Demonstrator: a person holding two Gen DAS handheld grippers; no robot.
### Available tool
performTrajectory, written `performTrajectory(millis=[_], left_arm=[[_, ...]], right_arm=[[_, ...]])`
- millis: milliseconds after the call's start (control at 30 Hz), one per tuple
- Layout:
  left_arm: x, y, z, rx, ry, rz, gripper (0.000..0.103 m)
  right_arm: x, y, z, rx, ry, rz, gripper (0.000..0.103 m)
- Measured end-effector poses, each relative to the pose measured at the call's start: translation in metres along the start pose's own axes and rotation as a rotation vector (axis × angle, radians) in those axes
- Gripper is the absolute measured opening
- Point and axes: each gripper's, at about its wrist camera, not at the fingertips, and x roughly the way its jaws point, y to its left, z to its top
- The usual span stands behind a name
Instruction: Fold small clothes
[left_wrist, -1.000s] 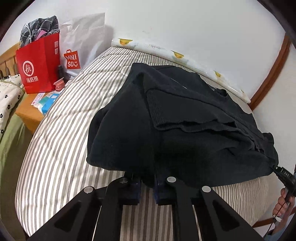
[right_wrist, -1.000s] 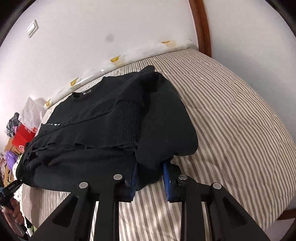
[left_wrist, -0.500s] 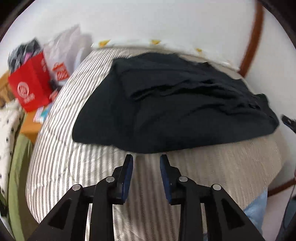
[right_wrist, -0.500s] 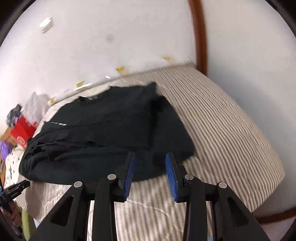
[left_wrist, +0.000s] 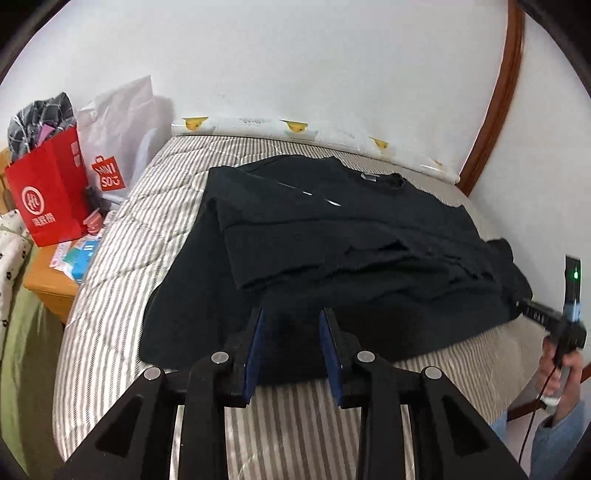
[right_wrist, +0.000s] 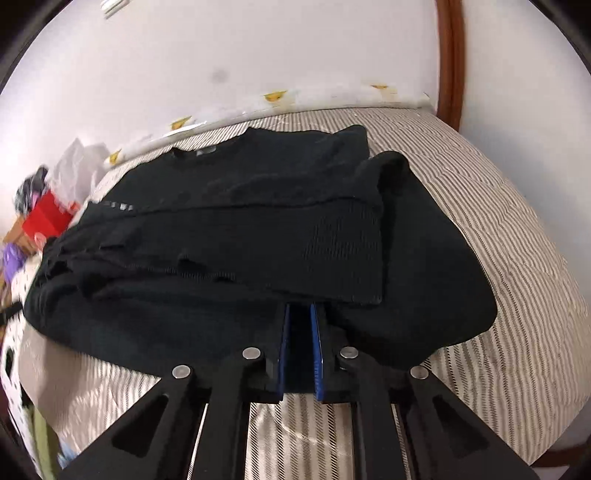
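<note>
Just one black sweater (left_wrist: 332, 258) (two grippers).

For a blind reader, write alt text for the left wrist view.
A black sweater lies partly folded on a striped mattress, the left gripper open at its near hem. Red and white shopping bags stand to the left.

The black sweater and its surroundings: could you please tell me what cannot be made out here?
- Right wrist view: jaws of the right gripper are closing; a ribbed cuff of the black sweater covers their tips, so cloth between them is uncertain.
- Same view: the red bag is blurred, print unreadable.
- Left wrist view: the neck label is too small.
</note>
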Motion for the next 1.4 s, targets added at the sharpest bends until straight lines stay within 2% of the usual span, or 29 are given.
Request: performTrajectory(millis=[133,267,400,467,567,733,833,1233,1333,1400], left_arm=[[0.014,-0.004,0.008,-0.004,0.02,-0.017,0.028],[0.03,-0.007,0.01,0.015,0.054,0.008,0.028],[0.039,-0.002,0.012,-0.006,0.082,-0.016,0.028],[0.045,-0.003,0.014,-0.002,0.097,-0.015,0.028],[0.049,-0.007,0.019,0.013,0.091,0.004,0.028],[0.053,-0.009,0.037,0.013,0.067,0.006,0.028],[0.062,-0.01,0.047,0.017,0.07,0.009,0.028],[0.098,-0.004,0.093,0.006,0.052,0.004,0.028],[0.103,0.001,0.107,-0.009,0.041,0.001,0.028],[0.104,0.006,0.116,-0.031,0.043,-0.013,0.028]], right_arm=[[0.0,-0.002,0.0,-0.008,0.02,0.004,0.011],[-0.005,-0.003,0.005,0.006,0.024,0.017,0.011],[-0.008,-0.013,0.005,0.007,0.03,-0.047,0.01],[-0.004,-0.021,0.007,0.032,0.046,-0.044,0.008],[0.006,-0.024,0.011,0.05,0.067,-0.044,0.007],[0.011,-0.022,0.024,0.048,0.051,-0.051,0.007],[0.019,-0.025,0.038,0.064,0.048,-0.046,0.007],[0.063,-0.02,0.1,0.121,0.025,0.073,0.008],[0.074,-0.013,0.116,0.112,0.013,0.079,0.01],[0.082,-0.012,0.128,0.109,0.006,0.046,0.011]])
